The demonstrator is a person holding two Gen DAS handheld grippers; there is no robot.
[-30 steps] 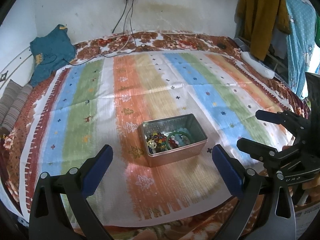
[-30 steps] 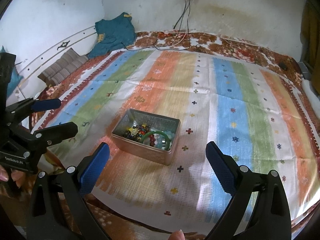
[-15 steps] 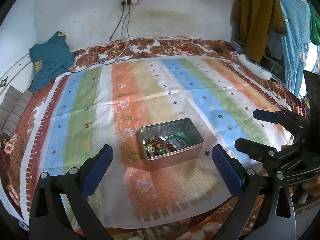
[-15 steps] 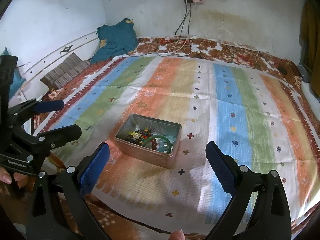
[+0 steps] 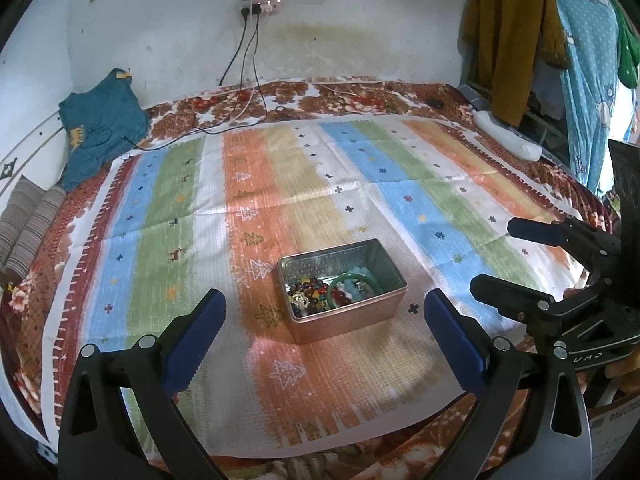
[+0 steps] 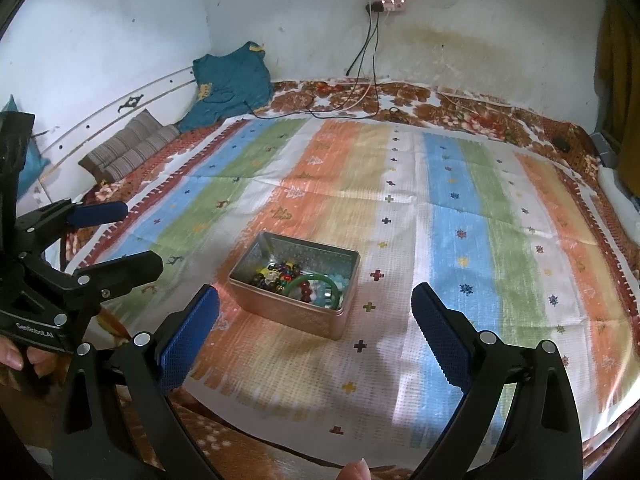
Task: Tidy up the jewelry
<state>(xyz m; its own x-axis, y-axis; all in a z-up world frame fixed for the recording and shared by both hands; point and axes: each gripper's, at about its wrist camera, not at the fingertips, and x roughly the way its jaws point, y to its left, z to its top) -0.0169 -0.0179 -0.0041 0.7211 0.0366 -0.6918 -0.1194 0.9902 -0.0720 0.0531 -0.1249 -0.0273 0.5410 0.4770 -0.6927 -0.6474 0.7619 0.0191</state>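
Jaws of left gripper [image 5: 325,316] and right gripper [image 6: 316,312] stood apart, empty; tin [image 5: 352,316] of jewelry [image 5: 320,294] lay mid-frame between and beyond them, untouched.

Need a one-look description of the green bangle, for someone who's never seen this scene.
Start at the striped cloth spread over the bed, then find the open metal tin on its orange stripe near the front edge. Inside, at the tin's right end, lies the green bangle: one smooth, solid green ring, unlike the small multicoloured beads heaped beside it.
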